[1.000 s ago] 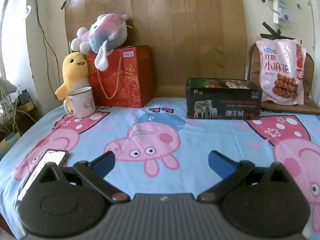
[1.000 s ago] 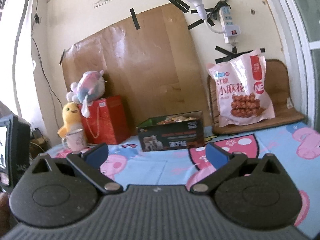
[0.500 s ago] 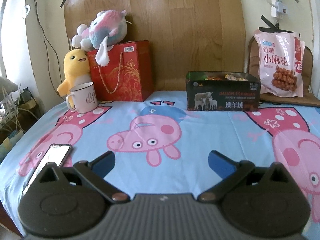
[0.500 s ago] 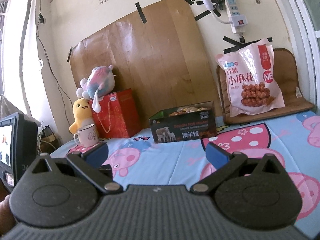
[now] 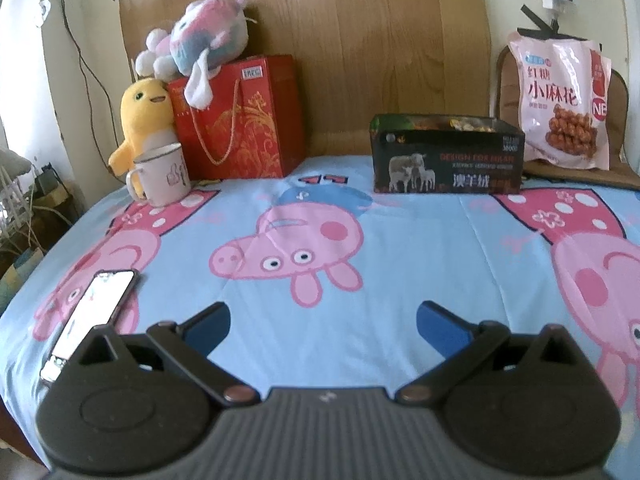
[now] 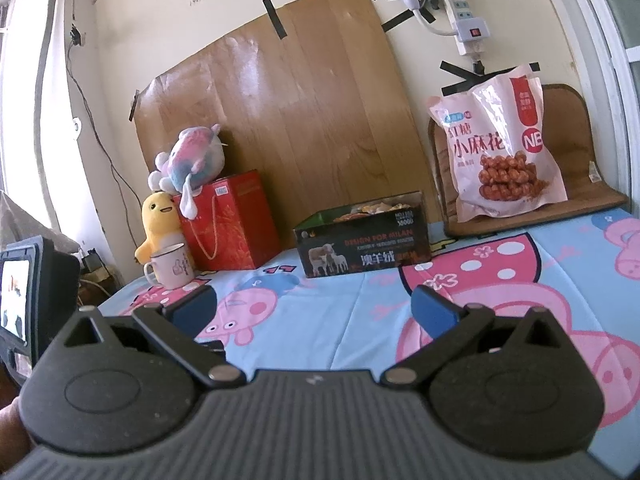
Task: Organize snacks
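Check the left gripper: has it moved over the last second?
Yes. The left gripper, jaws open, has backed away from the dark snack box and tilted downward; more cloth and the phone now show.

2 wrist views toward snack box (image 5: 447, 155)

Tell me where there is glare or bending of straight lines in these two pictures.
Right wrist view: bright glare on the brown board, and the window frame bows at the edge. Left wrist view: softer glare on the board; the bedsheet curves downward at both sides.
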Tool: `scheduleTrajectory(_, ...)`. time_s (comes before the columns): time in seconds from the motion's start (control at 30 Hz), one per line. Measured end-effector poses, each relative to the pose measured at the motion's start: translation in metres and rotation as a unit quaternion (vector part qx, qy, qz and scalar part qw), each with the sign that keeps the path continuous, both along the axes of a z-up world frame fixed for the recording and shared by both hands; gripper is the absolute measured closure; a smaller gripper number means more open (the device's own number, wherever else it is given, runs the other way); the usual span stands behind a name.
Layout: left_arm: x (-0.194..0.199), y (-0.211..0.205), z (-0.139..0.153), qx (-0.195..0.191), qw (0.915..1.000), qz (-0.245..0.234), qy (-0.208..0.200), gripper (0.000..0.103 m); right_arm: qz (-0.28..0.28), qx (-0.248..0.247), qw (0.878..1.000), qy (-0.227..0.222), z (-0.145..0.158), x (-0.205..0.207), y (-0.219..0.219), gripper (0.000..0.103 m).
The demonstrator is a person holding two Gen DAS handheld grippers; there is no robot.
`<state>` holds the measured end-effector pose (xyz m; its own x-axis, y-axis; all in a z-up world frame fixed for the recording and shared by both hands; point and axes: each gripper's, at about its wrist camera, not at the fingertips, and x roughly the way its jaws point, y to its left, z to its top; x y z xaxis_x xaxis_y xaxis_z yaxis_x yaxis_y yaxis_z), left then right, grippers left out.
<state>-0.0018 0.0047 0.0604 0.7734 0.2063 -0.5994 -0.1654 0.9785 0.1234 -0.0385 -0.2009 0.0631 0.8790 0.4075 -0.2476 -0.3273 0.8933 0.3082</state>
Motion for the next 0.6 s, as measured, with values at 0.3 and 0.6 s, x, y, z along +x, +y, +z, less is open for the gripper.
scheduleTrajectory(0.3,0.002,-0.007,-0.016,0.001,0.9993,-0.018,0.034,0.0,0.001,0.002,1.0,0.015,-0.007,0.003,0.0,0.0)
scheduleTrajectory(0.6,0.001,-0.011,-0.022,0.0,0.9985,-0.028,0.048,0.0,0.009,0.014,0.999,0.04,-0.014,0.008,0.0,0.0)
